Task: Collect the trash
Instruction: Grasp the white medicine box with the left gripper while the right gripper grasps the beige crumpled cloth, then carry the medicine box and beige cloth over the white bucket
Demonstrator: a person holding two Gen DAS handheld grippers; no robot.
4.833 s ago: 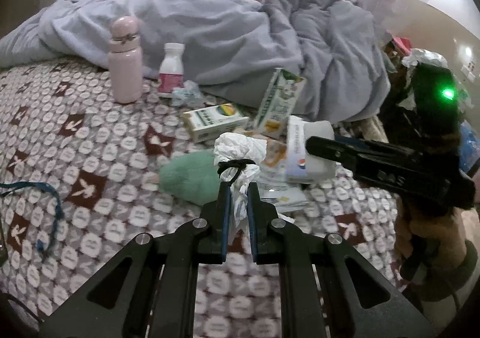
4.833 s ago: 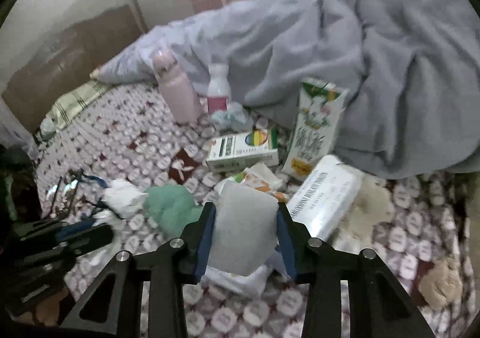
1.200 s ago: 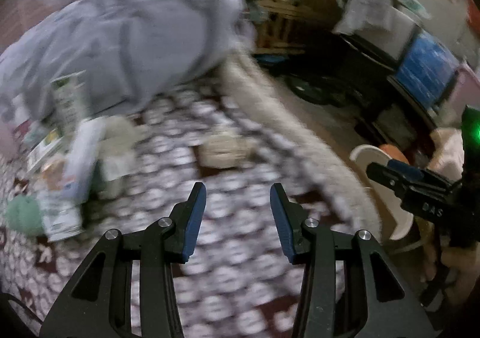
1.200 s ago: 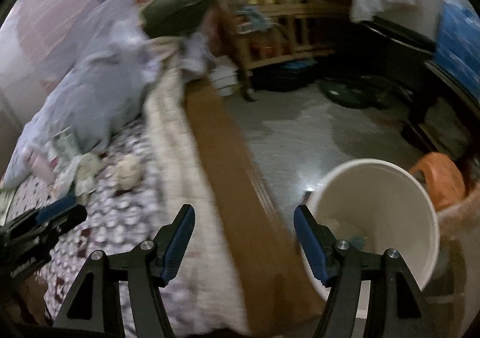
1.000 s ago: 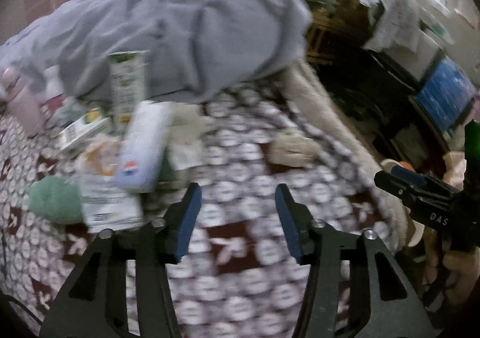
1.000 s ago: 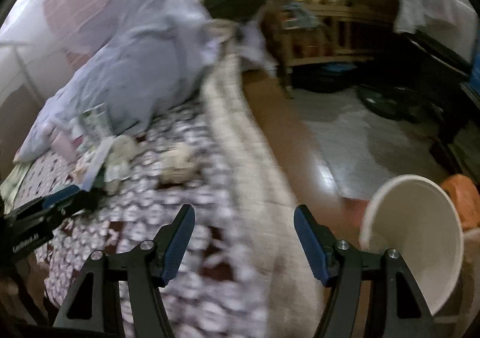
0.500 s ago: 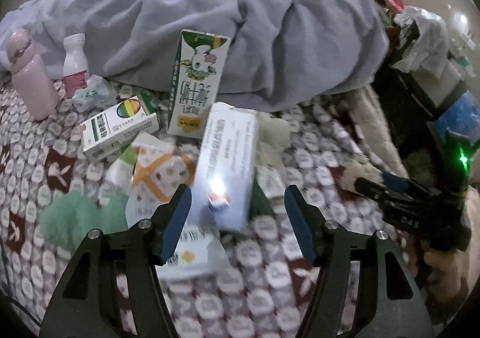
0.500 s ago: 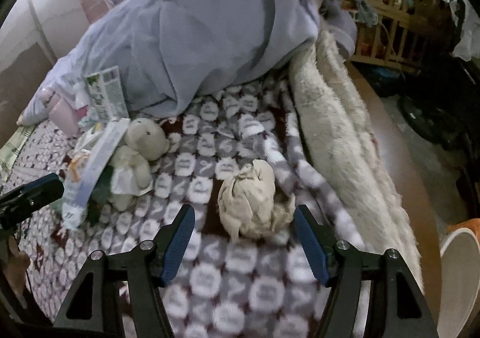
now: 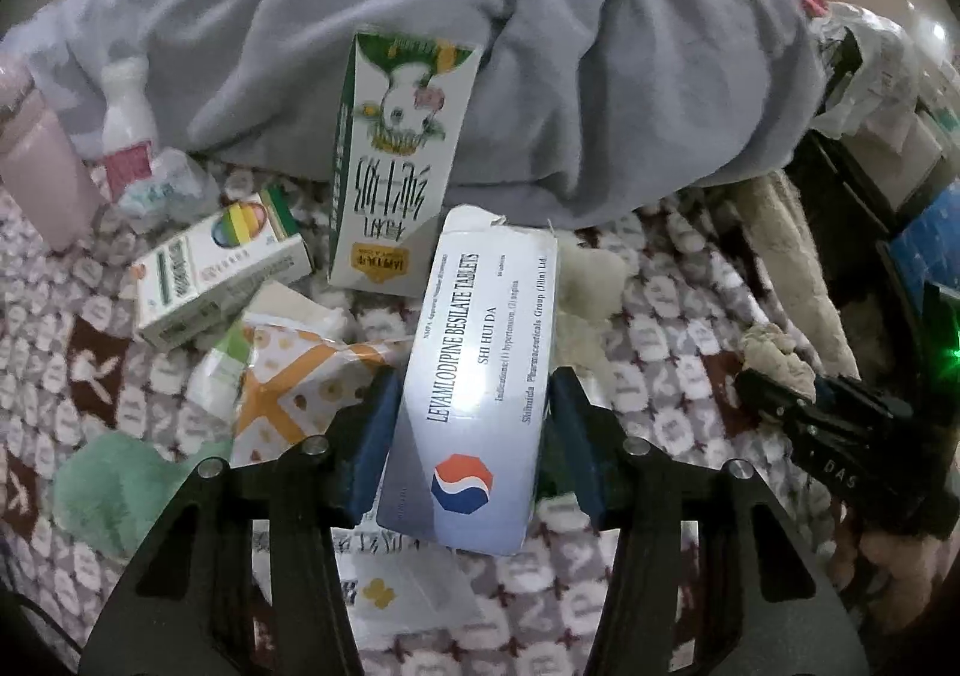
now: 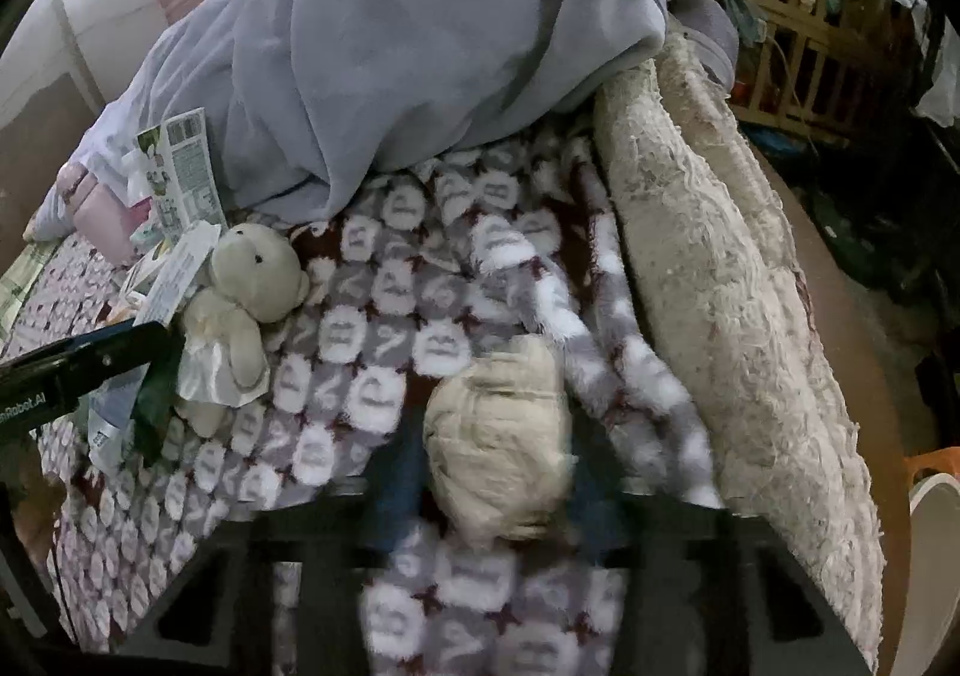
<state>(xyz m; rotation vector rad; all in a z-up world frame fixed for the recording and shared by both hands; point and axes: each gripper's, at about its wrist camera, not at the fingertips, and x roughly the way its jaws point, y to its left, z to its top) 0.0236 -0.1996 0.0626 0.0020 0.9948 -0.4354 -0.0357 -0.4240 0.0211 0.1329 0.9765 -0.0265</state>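
Observation:
In the left wrist view my left gripper (image 9: 474, 436) is open, its blue pads on either side of a white tablet box (image 9: 480, 376) lying on the patterned bedspread; I cannot tell whether they touch it. Around it lie a green-and-white milk carton (image 9: 396, 160), a small rainbow-marked box (image 9: 216, 268) and an orange-patterned wrapper (image 9: 288, 394). In the right wrist view my right gripper (image 10: 486, 472) is blurred and open around a crumpled beige tissue ball (image 10: 498, 442). That ball also shows in the left wrist view (image 9: 774, 352).
A grey blanket (image 9: 540, 46) is heaped at the back. A pink flask (image 9: 42, 166) and white bottle (image 9: 129, 124) stand at the left. A small teddy bear (image 10: 240, 304) lies beside the boxes. A white bin rim (image 10: 936, 544) shows off the bed's edge, at the right.
Both grippers swung back from the bin to the bed, open and empty. The left has closed in around the tablet box, the right around the tissue ball.

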